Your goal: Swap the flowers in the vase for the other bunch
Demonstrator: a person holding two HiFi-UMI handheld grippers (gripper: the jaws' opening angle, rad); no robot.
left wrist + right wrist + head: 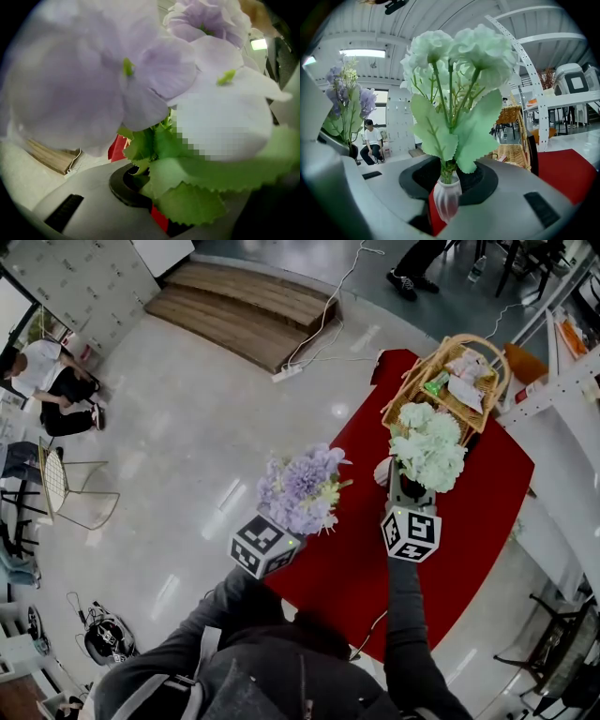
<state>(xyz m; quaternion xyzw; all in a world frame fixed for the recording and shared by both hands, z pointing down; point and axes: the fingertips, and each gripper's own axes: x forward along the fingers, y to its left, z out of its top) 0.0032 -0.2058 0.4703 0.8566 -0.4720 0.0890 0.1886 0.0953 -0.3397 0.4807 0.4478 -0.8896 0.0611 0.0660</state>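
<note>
My left gripper (pixel 281 532) is shut on the stems of a purple flower bunch (pixel 302 488) and holds it upright over the near left edge of the red table (pixel 356 568). In the left gripper view its petals (pixel 117 79) fill the frame, with the leaves and stems pinched in my left gripper (pixel 140 180). To the right, my right gripper (pixel 410 491) is shut on the stems of a pale green-white bunch (pixel 429 446). In the right gripper view those stems (pixel 449 166) run down into the mouth of a small white ribbed vase (pixel 446 199) just below my right gripper (pixel 449 176).
A wicker basket (pixel 450 381) holding packets stands at the table's far end. White shelving (pixel 562 399) runs along the right. On the floor to the left are a wire chair (pixel 70 488), a seated person (pixel 52 381) and a wooden platform (pixel 244 310).
</note>
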